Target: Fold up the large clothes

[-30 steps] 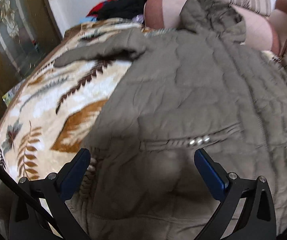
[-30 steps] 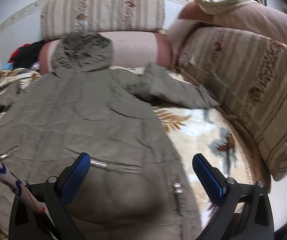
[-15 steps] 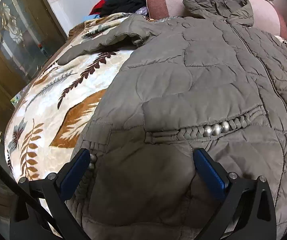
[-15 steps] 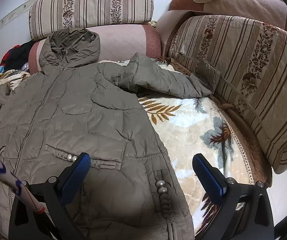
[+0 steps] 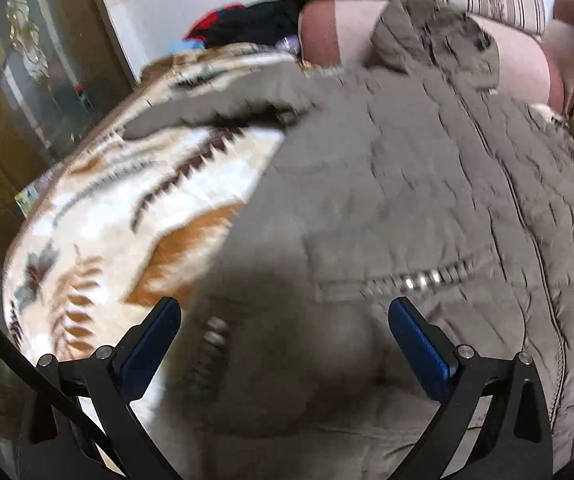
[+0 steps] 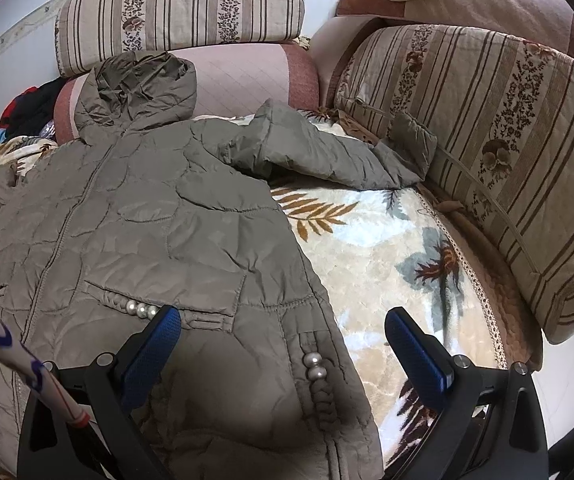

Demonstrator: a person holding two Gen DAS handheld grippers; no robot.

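The olive quilted hooded coat (image 6: pixel 159 216) lies face-up, sleeves out, across the leaf-patterned blanket (image 6: pixel 383 256), hood at the head edge, ready for folding. Left gripper (image 5: pixel 283 344) and right gripper (image 6: pixel 283 344) hover above its hem, fingers spread, empty.

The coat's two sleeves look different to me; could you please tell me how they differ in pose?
The right-hand sleeve stretches sideways across the blanket with its cuff bent up against the striped cushion; the left-hand sleeve lies flat on the blanket, with no cushion near it. The right-hand sleeve shows sharply with clear creases, while the left-hand one is motion-blurred. Both are the same olive quilted fabric, spread outward from the coat and unfolded.
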